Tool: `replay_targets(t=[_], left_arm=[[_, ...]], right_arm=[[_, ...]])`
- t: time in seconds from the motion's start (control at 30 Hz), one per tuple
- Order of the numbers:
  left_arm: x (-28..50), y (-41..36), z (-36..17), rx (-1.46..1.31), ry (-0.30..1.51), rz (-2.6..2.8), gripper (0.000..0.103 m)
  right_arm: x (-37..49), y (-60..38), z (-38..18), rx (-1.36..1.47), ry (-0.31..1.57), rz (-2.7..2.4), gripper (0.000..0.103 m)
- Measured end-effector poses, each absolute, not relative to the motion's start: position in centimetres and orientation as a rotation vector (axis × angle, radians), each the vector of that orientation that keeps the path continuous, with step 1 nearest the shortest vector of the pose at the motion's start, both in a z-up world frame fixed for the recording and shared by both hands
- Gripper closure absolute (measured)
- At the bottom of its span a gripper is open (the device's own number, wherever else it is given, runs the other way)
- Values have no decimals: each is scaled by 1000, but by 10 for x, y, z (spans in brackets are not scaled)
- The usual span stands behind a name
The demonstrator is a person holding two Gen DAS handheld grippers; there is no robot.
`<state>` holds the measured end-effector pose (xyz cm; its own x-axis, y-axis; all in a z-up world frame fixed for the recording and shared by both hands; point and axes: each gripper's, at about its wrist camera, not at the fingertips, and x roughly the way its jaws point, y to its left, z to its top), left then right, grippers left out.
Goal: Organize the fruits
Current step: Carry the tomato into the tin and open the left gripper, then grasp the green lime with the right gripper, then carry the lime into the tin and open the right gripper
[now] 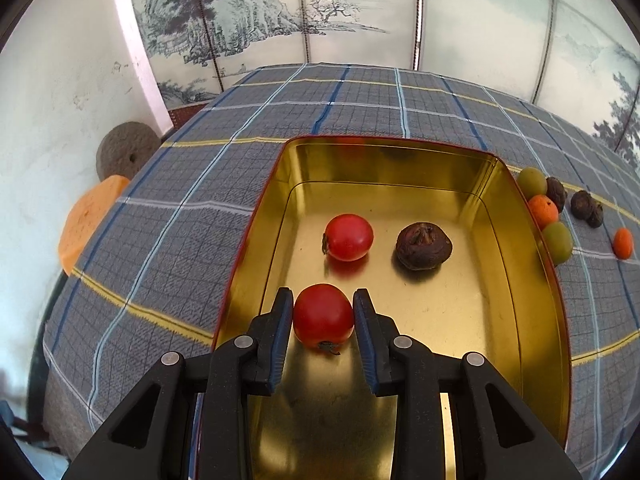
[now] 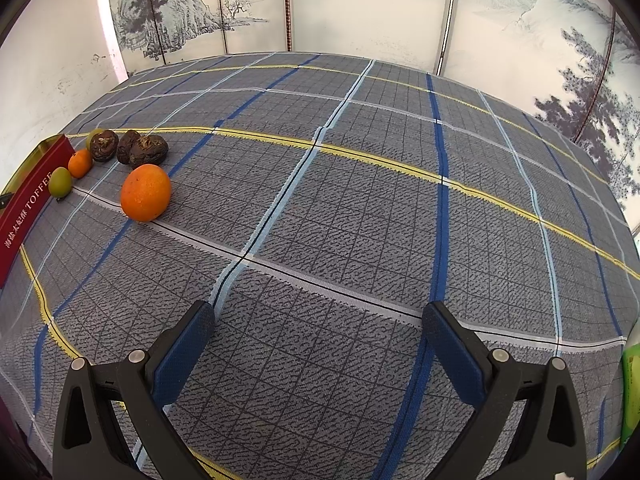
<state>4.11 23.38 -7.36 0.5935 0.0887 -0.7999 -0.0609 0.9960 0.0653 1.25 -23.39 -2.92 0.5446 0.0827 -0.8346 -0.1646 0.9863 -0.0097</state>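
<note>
The left gripper (image 1: 323, 316) has a red fruit (image 1: 323, 315) squarely between its fingers (image 1: 280, 332) — both blue pads touch its sides, clenched on it, low over the near floor of the gold tin (image 1: 520, 280). Another red fruit (image 1: 348, 237) and a dark wrinkled one (image 1: 423, 245) lie farther in. The right gripper (image 2: 319, 328) hangs released over the plaid bench (image 2: 360, 200), well apart from the orange (image 2: 145, 192).

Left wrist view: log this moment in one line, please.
left hand-held gripper: shut on red fruit | over gold tin | tin holds: second red fruit, brown fruit | right hand-held gripper: open, empty
</note>
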Motion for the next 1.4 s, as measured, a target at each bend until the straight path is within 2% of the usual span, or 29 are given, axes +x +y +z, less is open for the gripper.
replay_targets(t=[0.1, 0.23, 0.47, 0.6, 0.67, 0.77, 0.87, 0.93, 0.97, 1.0, 1.03, 1.2, 1.4], left_arm=[[43, 231, -76, 42, 943, 71, 67], [40, 227, -71, 56, 907, 62, 46], [27, 230, -56, -2, 861, 48, 42], [10, 231, -41, -10, 826, 48, 41], [-3, 231, -32, -5, 797, 69, 34], [-21, 235, -23, -31, 766, 75, 32], [-38, 239, -17, -60, 744, 92, 31], [-47, 242, -17, -77, 740, 110, 30], [-52, 244, -17, -89, 741, 121, 30], [-56, 247, -19, -104, 745, 134, 29], [-61, 248, -19, -115, 750, 143, 29], [-79, 256, -25, -140, 768, 182, 29], [-92, 260, -30, -163, 786, 192, 29]], right_arm=[[4, -223, -10, -78, 883, 181, 0], [1, -171, 28, -61, 802, 438, 0], [32, -45, 25, -85, 896, 726, 2], [62, -11, 4, 25, 981, 720, 20], [72, 0, -3, 39, 998, 695, 22], [81, 18, -15, 35, 1035, 644, 29], [87, 27, -23, 49, 1053, 619, 32], [90, 31, -27, 49, 1059, 600, 41], [91, 33, -28, 39, 1062, 582, 49], [92, 34, -27, 38, 1062, 578, 62], [92, 34, -27, 61, 1075, 603, 69], [72, 29, -20, 67, 1074, 621, 70], [32, 47, 28, 43, 974, 771, 70]])
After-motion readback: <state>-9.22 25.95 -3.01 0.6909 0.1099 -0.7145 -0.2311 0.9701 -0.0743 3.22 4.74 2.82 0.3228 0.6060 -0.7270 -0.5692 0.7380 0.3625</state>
